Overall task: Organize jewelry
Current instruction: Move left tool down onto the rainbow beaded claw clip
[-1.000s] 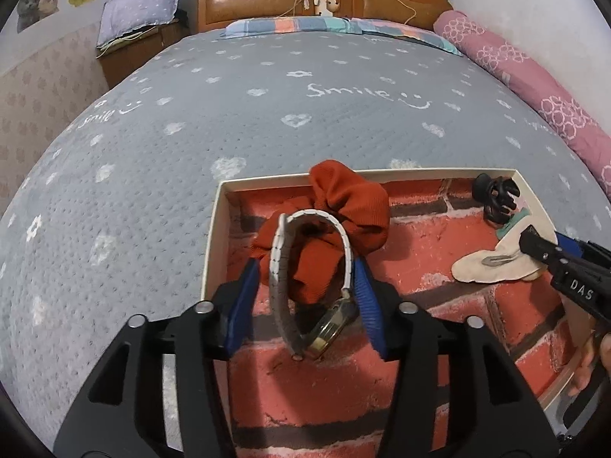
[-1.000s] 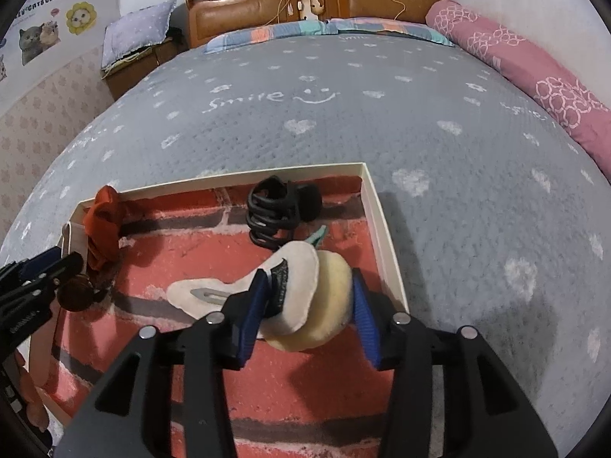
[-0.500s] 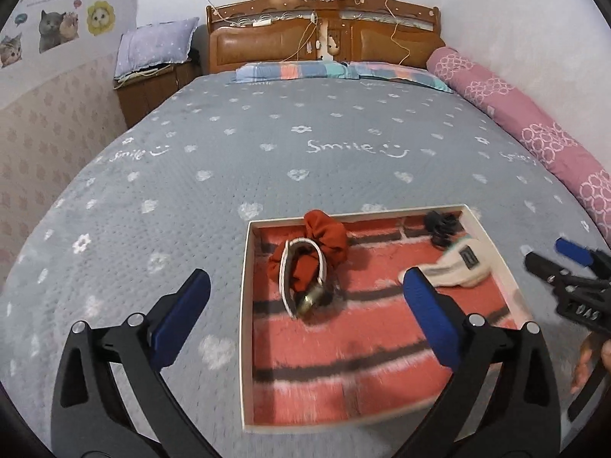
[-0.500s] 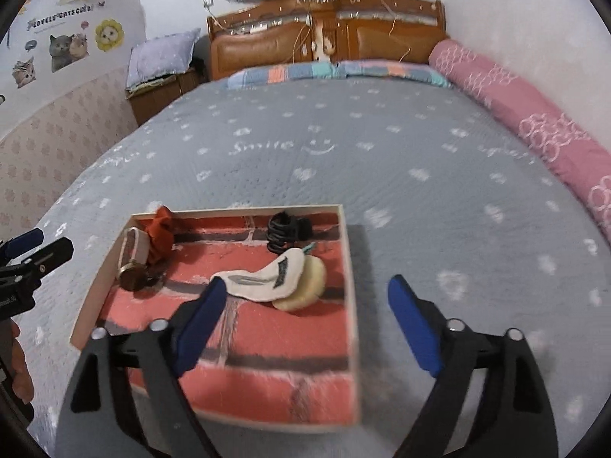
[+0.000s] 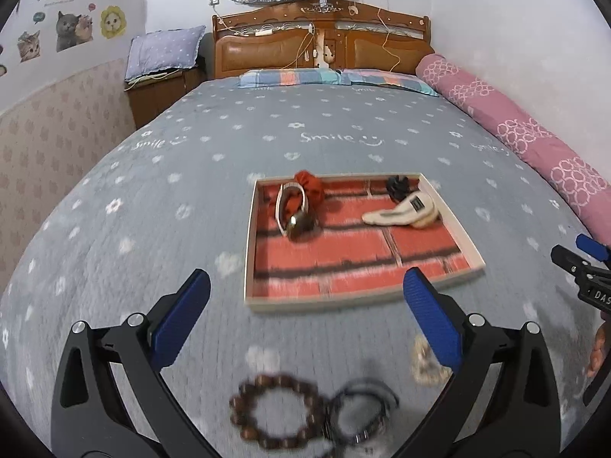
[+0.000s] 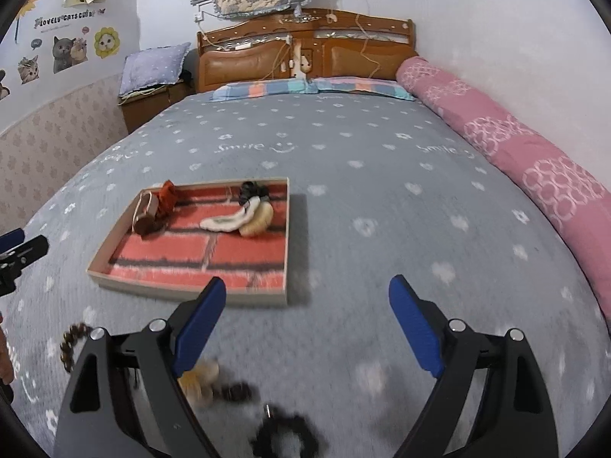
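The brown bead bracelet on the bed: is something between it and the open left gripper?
Nothing visible: the brown bead bracelet lies on the bedspread just below the open left gripper, a dark bracelet touching its right side.

Blk claw (image 5: 305,305) w/ blue pads (image 5: 181,318)

My left gripper (image 5: 305,316) hangs wide open above the grey bedspread (image 5: 172,198). Beyond it I see the brick-patterned tray (image 5: 362,297) holding a watch (image 5: 292,213) against an orange scrunchie (image 5: 311,187), a black claw clip (image 5: 397,185) and cream hair clips (image 5: 404,212). Nearest me lie a brown bead bracelet (image 5: 275,416) and a blurred dark ring, perhaps another bracelet (image 5: 362,408).
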